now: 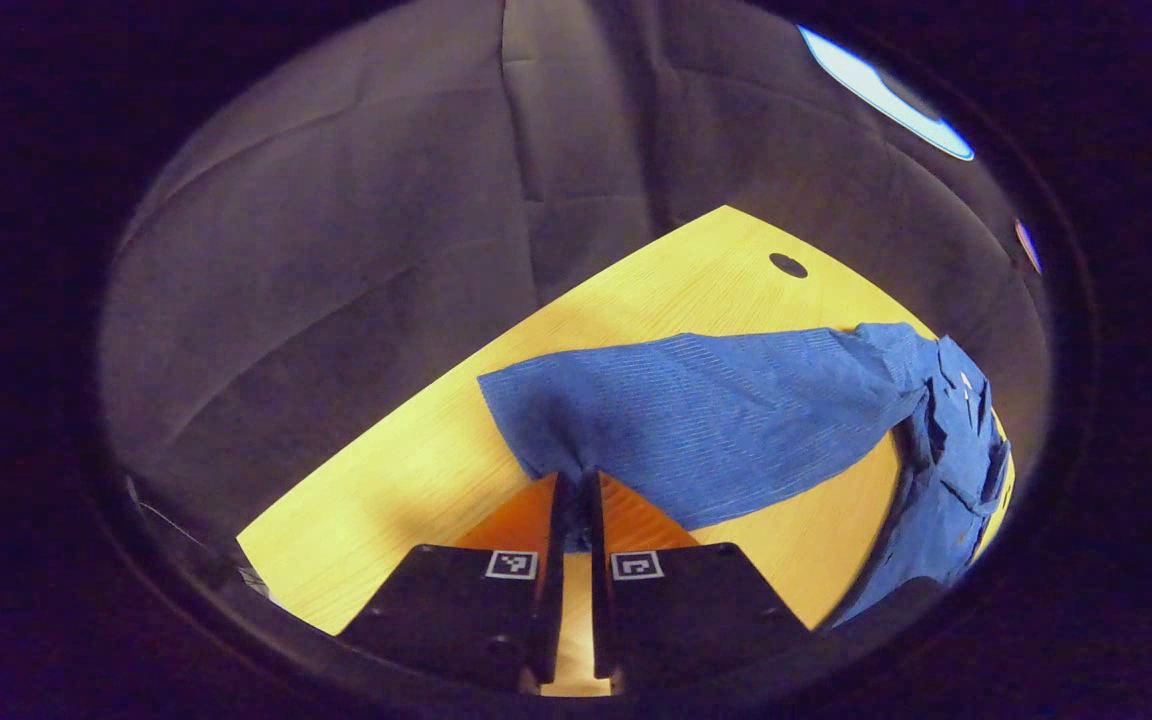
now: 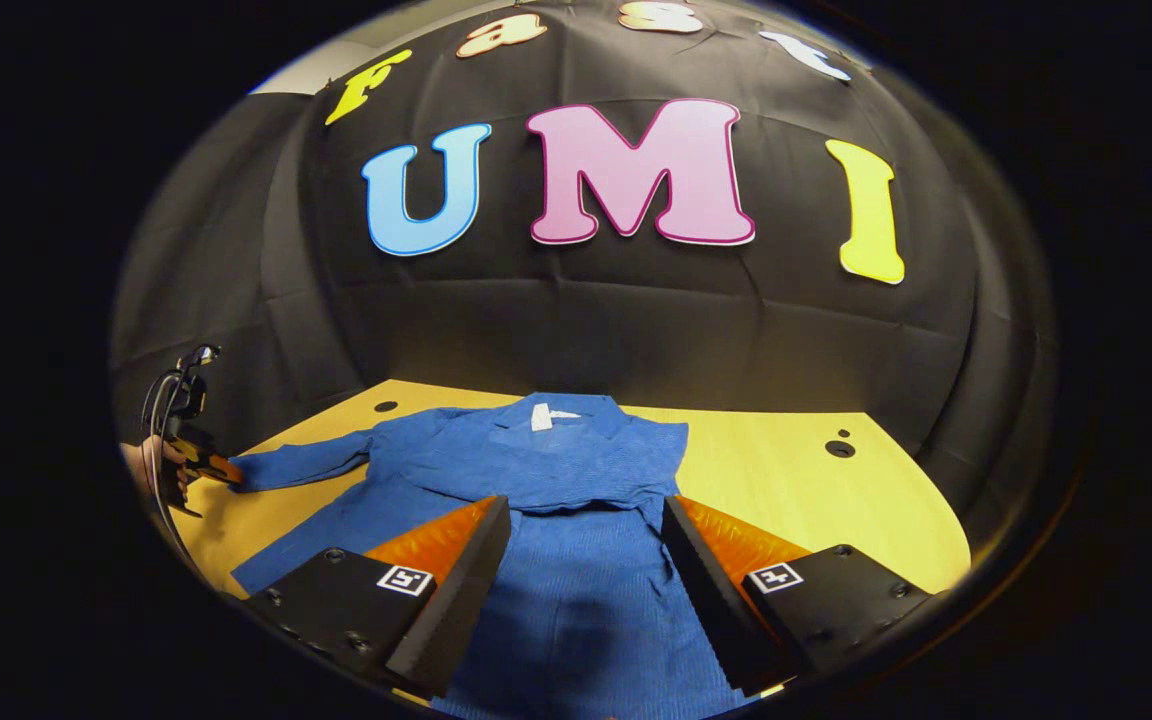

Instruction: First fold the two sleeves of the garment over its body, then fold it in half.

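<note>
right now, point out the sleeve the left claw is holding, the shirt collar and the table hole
sleeve [image 1: 706, 420], left gripper view, middle of the cloth
shirt collar [image 2: 561, 408], right gripper view, by the white tag
table hole [image 1: 788, 265], left gripper view, its dark centre

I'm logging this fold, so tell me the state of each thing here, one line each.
Shirt: lying flat on the table, collar toward the wall, not folded in half.
Left sleeve: stretched out sideways, cuff pinched, not yet folded over.
Right sleeve: looks folded across the chest.
Left claw: shut on the left sleeve.
Right claw: open above the shirt, holding nothing.
Table: partly covered by the shirt.
</note>
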`<move>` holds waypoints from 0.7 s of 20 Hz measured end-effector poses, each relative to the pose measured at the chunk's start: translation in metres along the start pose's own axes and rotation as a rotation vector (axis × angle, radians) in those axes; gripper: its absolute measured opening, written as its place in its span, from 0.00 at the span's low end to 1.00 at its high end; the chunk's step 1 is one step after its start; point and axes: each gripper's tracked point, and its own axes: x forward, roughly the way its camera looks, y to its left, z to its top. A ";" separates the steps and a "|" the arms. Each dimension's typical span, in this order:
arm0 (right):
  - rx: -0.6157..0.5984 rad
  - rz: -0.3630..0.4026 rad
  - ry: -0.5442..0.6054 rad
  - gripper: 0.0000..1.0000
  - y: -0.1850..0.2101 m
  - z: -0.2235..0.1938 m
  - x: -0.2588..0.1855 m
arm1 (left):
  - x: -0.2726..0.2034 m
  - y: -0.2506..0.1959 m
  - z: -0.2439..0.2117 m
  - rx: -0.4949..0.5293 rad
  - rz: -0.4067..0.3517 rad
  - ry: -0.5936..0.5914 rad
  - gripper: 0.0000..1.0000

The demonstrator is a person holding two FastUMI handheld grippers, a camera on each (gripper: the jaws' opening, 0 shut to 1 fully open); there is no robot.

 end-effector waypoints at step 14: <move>0.044 -0.063 0.035 0.98 -0.051 -0.010 0.000 | -0.080 -0.134 0.056 0.001 -0.253 -0.252 0.00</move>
